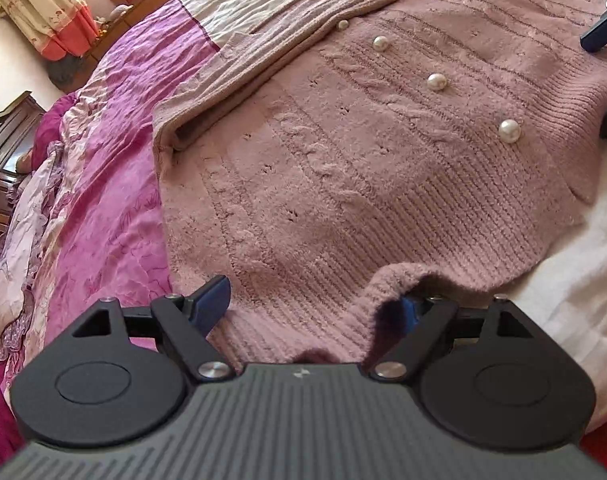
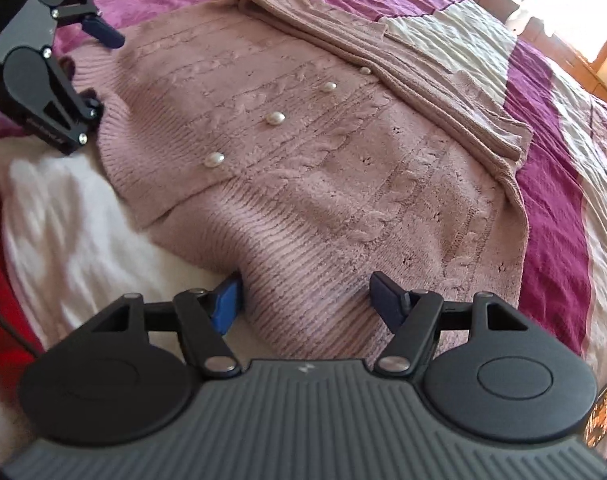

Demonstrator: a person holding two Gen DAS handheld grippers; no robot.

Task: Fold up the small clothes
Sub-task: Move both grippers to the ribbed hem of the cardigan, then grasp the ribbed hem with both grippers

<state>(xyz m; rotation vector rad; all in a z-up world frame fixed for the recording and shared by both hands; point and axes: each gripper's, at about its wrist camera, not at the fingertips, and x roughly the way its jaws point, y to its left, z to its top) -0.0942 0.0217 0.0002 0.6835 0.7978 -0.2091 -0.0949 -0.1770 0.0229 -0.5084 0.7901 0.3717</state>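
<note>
A pink knit cardigan with pearl buttons lies flat on the bed, one sleeve folded across its top. My left gripper is open at the ribbed hem: one blue finger lies on top of the knit, the other is under a raised hem corner. My right gripper is open at the hem's other end, with the knit between its fingers. The cardigan fills the right wrist view, and the left gripper shows at its upper left.
The bed has a magenta and cream patchwork cover. A white fleecy cloth lies under the cardigan's hem side. Curtains and dark wooden furniture stand beyond the bed's far side.
</note>
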